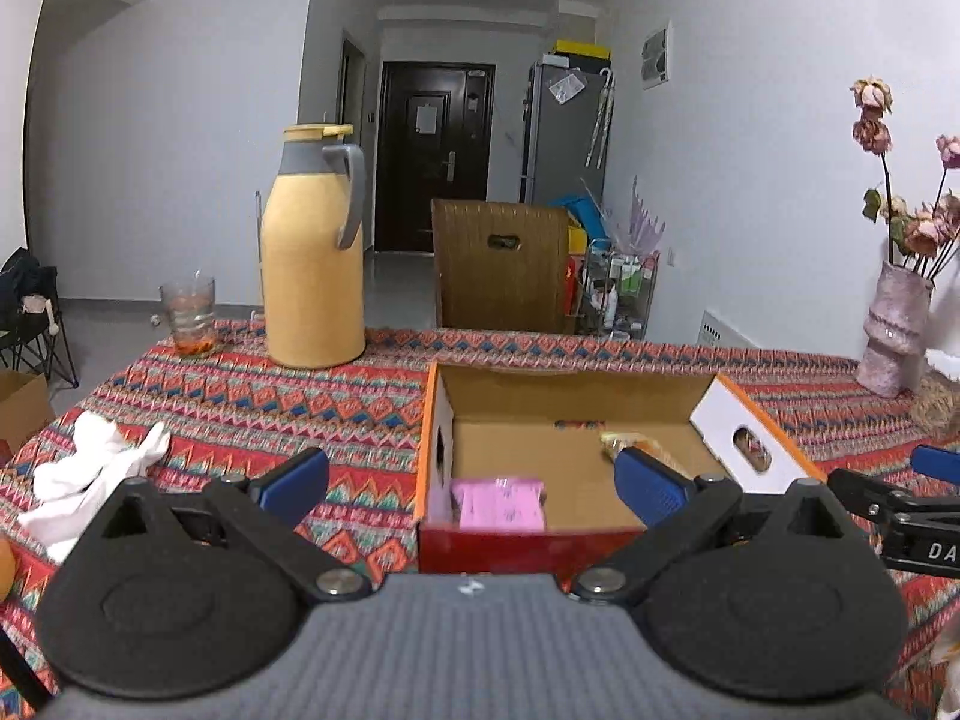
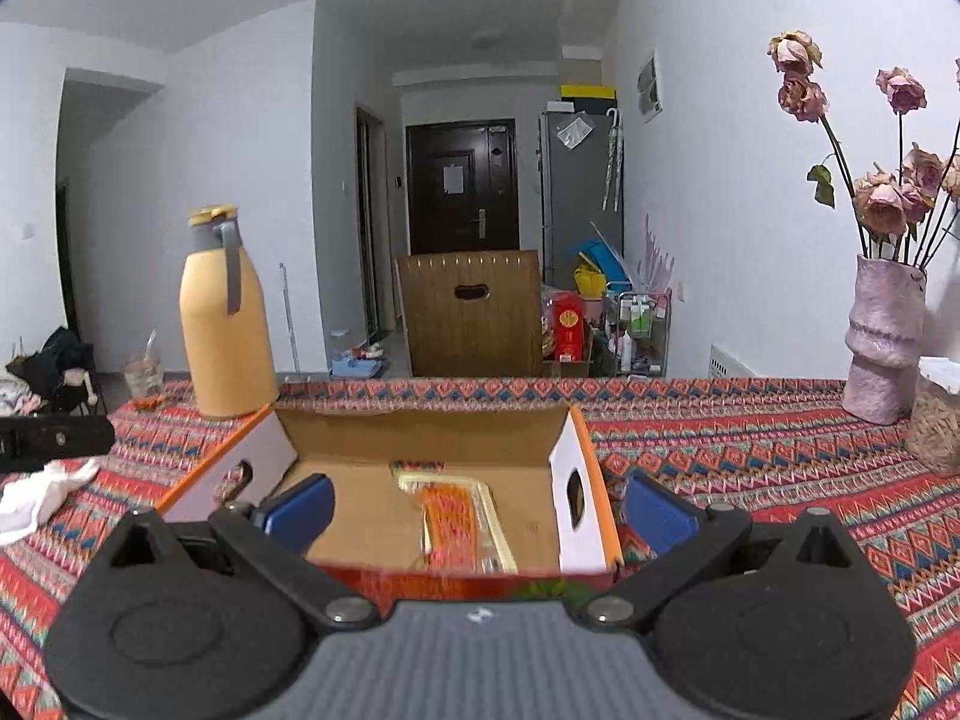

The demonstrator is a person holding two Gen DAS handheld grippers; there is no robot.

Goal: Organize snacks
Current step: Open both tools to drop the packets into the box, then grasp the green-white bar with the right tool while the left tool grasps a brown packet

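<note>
An open cardboard box (image 1: 540, 396) (image 2: 420, 432) with orange-edged flaps sits on the patterned tablecloth. A pink snack packet (image 1: 498, 503) lies at its near left corner. An orange and yellow snack packet (image 2: 453, 519) (image 1: 624, 441) lies flat on the box floor further right. My left gripper (image 1: 474, 483) hovers open in front of the box, nothing between its blue pads. My right gripper (image 2: 477, 507) is open too, just over the box's near wall, above the orange packet without touching it. The right gripper also shows at the right edge of the left wrist view.
A tall yellow thermos (image 1: 312, 252) and a glass (image 1: 189, 315) stand at the table's back left. Crumpled white cloth (image 1: 90, 474) lies left of the box. A pink vase of dried roses (image 2: 879, 342) and a jar (image 2: 936, 420) stand at right. A wooden chair (image 1: 501, 264) is behind the table.
</note>
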